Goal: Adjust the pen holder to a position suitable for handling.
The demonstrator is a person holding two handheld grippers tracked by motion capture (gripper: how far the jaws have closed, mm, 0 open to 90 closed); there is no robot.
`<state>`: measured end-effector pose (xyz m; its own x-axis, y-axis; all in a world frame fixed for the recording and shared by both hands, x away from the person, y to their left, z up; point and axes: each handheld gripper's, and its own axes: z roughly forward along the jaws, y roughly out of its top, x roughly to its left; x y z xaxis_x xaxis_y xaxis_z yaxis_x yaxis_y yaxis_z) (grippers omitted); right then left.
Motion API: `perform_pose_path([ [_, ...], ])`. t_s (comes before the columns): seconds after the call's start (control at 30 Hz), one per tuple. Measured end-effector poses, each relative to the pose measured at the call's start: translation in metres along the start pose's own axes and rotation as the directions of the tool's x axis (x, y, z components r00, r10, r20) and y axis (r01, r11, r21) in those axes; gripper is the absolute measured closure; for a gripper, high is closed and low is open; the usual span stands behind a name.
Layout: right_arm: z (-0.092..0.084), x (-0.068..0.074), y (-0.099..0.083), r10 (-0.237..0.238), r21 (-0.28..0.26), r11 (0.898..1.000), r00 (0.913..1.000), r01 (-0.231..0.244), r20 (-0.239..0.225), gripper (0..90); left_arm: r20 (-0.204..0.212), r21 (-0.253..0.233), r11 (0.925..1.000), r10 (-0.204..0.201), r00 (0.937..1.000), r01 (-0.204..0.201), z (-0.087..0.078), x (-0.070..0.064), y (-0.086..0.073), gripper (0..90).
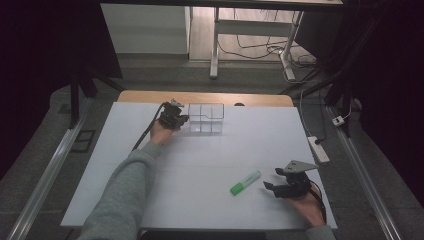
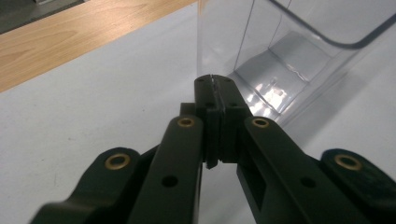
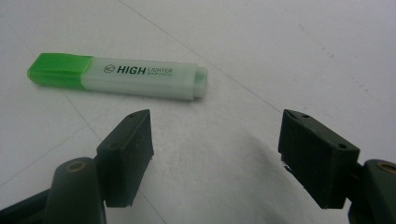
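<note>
One highlighter (image 1: pixel 245 182), one clear box (image 1: pixel 206 118), two tongs.

The high view is dim and slightly soft, with dark, underexposed corners on both sides and mild bowing of straight lines near the edges; the white rectangular table top (image 1: pixel 210 165) is the brightest area, lit evenly from above, and shadows on it are faint. In the left gripper view, the clear plastic compartment box (image 2: pixel 299 60) carries bright glare patches on its floor and walls, while the black closed gripper (image 2: pixel 213 84) close to the lens is a little soft. In the right gripper view, the green and white plastic highlighter pen (image 3: pixel 116 77) is sharp, its print legible; diffuse shadows spread beneath the black jaws
</note>
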<state>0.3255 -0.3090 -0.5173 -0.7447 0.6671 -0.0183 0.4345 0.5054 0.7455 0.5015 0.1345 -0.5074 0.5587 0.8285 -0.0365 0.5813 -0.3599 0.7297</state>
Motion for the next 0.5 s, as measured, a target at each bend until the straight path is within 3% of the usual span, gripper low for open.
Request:
perform_pose_path([
  [0.2,-0.001,0.0,0.0,0.002,0.0,1.0,1.0,-0.002,-0.001,25.6,-0.006,-0.007,0.9999,0.008,0.9999,-0.008,-0.015,0.005,-0.004,88.8],
  [0.5,0.0,-0.001,0.0,0.006,-0.005,1.0,1.0,-0.006,0.003,25.6,0.013,-0.014,0.9996,0.023,0.9997,-0.022,-0.049,0.003,-0.025,88.1],
])
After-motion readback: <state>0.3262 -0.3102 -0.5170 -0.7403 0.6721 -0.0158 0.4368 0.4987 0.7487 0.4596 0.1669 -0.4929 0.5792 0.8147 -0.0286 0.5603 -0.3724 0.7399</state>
